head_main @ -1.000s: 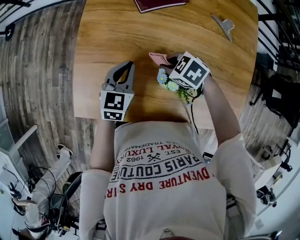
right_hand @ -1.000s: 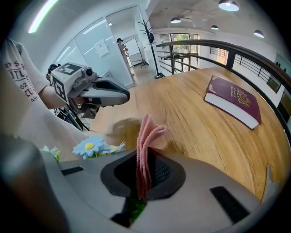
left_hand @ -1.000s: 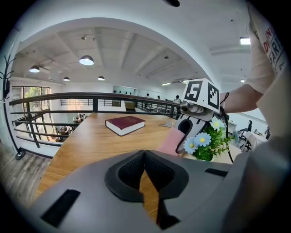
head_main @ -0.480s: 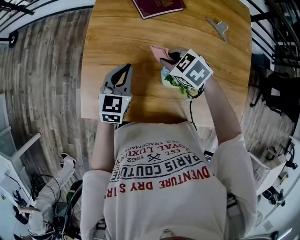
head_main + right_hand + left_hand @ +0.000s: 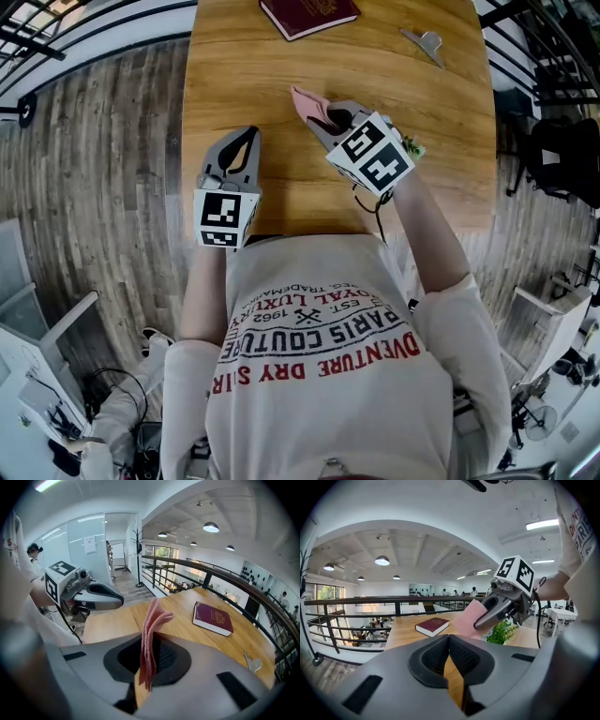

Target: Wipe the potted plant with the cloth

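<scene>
- Potted plant (image 5: 502, 632) stands on the wooden bench (image 5: 234, 84), on the person's right and near the front edge; from above it is almost wholly covered by the right gripper (image 5: 323, 117), with only a few green leaves showing past the marker cube
- Right gripper: jaws closed on the pink cloth (image 5: 152, 630); the cloth is folded and pinched upright between the pads, its layers fanning out above and beyond the tips
- Seen from the left gripper view, the right gripper hangs over the plant, tilted downward; the free end of the cloth juts toward the far side of the bench, away from the leaves; contact between cloth and plant not discernible
- Left gripper (image 5: 246, 141): jaws fully together, nothing between them; held above the bench on the person's left, well apart from the plant
- Dark red book (image 5: 309, 14) lies flat at the far edge of the bench
- Small metal clip (image 5: 424, 42) lies at the far right corner, well apart from the book
</scene>
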Motion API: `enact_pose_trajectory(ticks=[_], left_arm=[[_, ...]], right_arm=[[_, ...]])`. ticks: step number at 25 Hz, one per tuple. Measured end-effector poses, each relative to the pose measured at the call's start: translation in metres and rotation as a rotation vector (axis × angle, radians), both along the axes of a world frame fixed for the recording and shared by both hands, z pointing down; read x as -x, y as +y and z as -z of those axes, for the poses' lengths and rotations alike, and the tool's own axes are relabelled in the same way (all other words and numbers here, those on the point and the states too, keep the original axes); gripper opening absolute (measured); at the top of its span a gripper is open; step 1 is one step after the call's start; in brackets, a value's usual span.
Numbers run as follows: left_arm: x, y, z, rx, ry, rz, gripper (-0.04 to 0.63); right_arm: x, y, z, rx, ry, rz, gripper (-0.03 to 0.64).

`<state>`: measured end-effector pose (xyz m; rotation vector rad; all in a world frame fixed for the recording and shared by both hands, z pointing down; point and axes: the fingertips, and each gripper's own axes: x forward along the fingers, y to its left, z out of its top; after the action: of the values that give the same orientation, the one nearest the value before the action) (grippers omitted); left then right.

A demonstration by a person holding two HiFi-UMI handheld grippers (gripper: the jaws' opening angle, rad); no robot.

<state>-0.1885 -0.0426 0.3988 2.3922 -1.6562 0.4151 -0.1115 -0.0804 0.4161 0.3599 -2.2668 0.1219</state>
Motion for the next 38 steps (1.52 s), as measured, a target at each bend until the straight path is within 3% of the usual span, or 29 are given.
enact_pose_trajectory(ticks=[9,20,31,38], left_arm=[[0.017,0.035,-0.023,0.059,0.003,-0.050,0.015],[0.002,0.052,-0.053,0.129,0.000,-0.126,0.015],[-0.020,0.063,-0.070,0.164,-0.019,-0.228,0.016],[-0.027,0.068,-0.074,0.175,0.004,-0.235,0.015]], right_arm=[[-0.003,0.043,-0.062,0.044,0.002,-0.216,0.035],[-0.052,0.030,-0.113,0.016,-0.015,-0.495,0.035],[-0.080,0.020,-0.133,0.165,-0.160,-0.817,0.035],[-0.094,0.028,-0.138,0.285,-0.263,-0.983,0.035]])
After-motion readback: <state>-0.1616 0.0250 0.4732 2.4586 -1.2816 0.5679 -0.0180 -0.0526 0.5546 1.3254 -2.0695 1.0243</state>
